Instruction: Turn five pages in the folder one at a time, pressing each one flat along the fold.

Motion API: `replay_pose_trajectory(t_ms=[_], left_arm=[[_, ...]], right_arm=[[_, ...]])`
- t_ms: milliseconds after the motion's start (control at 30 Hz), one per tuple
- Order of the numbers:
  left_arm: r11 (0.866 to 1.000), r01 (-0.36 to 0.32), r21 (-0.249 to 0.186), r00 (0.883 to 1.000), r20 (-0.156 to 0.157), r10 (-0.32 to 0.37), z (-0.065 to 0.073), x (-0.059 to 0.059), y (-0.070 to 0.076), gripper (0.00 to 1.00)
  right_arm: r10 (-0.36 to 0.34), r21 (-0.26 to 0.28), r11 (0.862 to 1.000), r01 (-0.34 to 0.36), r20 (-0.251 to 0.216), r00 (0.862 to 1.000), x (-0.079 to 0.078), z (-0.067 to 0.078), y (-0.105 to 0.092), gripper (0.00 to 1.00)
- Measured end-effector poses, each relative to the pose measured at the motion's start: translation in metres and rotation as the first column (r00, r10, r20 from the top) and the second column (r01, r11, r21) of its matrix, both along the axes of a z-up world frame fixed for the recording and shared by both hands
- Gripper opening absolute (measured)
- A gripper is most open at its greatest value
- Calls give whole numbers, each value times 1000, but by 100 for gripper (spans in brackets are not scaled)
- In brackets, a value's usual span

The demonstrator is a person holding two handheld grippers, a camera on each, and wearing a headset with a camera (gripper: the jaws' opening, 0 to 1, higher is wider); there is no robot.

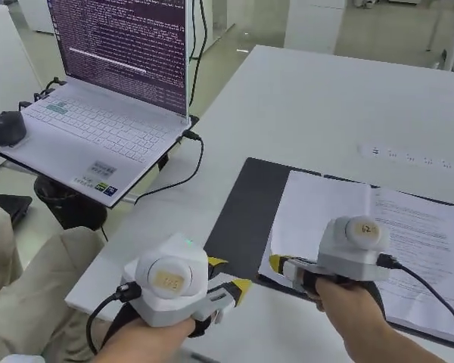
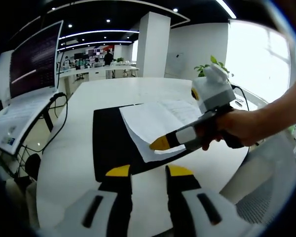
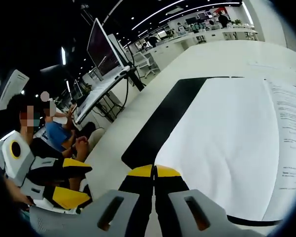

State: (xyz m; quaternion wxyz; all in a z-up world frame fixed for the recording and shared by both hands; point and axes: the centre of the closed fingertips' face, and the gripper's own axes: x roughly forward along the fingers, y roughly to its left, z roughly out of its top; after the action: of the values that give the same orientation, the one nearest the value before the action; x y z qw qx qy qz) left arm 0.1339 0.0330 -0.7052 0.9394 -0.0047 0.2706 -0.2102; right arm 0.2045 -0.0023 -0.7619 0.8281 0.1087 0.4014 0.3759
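Now — 1 folder (image 1: 242, 215), open | left gripper (image 1: 228, 274): fingers apart | right gripper (image 1: 277, 265): fingers together, by 1 page (image 1: 318, 215)

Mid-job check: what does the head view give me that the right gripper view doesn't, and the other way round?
Head view: the round black mouse beside the open silver laptop, and the black cable trailing from the right gripper.
Right gripper view: that gripper's fingers closed together at the corner of the white paper page, though whether they pinch it is unclear; also a seated person in a blue shirt.
Both: the black folder, the page, the laptop, the white table and the left gripper, open.
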Motion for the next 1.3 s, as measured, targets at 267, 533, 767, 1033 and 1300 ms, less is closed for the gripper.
replay_pose_trajectory(t_ms=[267,533,767,1033,1300], left_arm=[[1000,-15,-9,1000,-17,15,-6,-1,3,25],[1000,-24,-4,999,-31,24,-11,0,7,25],[1000,-9,10,999,-48,9,-19,4,3,25],[998,56,23,997,-54,-55,-26,26,-23,25],[988,140,66,988,-70,-135,-51,61,-63,24]], right_arm=[[0,-17,1000,-1,-39,999,-2,-16,5,0],[-14,-6,1000,13,-81,997,1,-28,7,0],[31,68,997,-26,-74,997,-6,-20,13,4],[-8,161,987,15,-42,999,8,8,-5,11],[-111,166,979,119,-53,992,34,9,-61,9]])
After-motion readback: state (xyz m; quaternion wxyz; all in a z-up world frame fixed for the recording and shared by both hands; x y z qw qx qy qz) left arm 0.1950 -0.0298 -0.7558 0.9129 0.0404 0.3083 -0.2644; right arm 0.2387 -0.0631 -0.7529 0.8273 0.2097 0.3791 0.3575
